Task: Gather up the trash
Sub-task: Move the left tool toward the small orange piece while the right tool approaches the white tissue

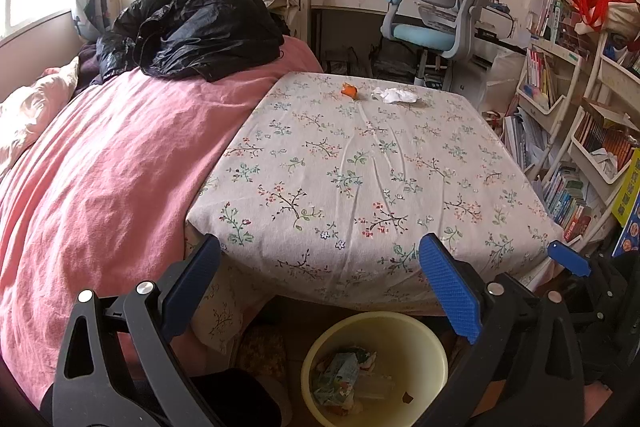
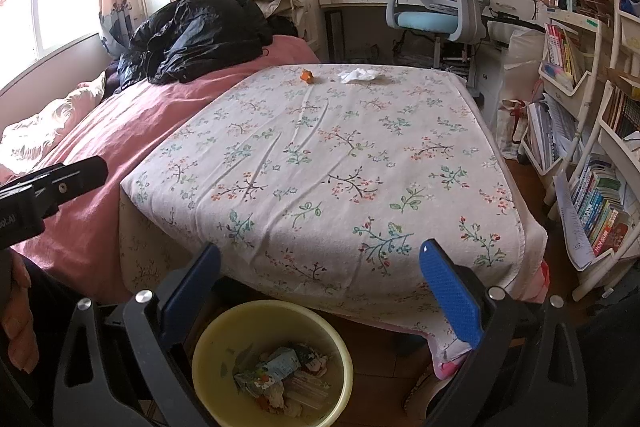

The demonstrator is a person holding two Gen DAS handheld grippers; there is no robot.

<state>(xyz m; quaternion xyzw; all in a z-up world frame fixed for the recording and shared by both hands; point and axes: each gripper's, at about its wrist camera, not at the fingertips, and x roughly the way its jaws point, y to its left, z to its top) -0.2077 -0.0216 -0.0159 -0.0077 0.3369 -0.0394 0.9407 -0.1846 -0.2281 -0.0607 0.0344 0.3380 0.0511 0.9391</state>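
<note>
A small orange scrap (image 1: pixel 349 91) and a crumpled white tissue (image 1: pixel 394 95) lie at the far end of the floral-sheeted bed (image 1: pixel 360 187); they also show in the right wrist view, the scrap (image 2: pixel 307 76) and tissue (image 2: pixel 359 75). A yellow bin (image 1: pixel 424 343) holding wrappers stands on the floor below the bed's near edge, also seen in the right wrist view (image 2: pixel 224 335). My left gripper (image 1: pixel 320 283) is open and empty above the bin. My right gripper (image 2: pixel 320 287) is open and empty above the bin and bed edge. The right gripper's blue fingertip (image 1: pixel 568 259) shows at the left view's right.
A pink blanket (image 1: pixel 100 167) covers the bed's left side, with a black jacket (image 1: pixel 192 27) on it. A blue-grey desk chair (image 1: pixel 436 7) and desk stand beyond the bed. White bookshelves (image 1: pixel 568 115) packed with books line the right.
</note>
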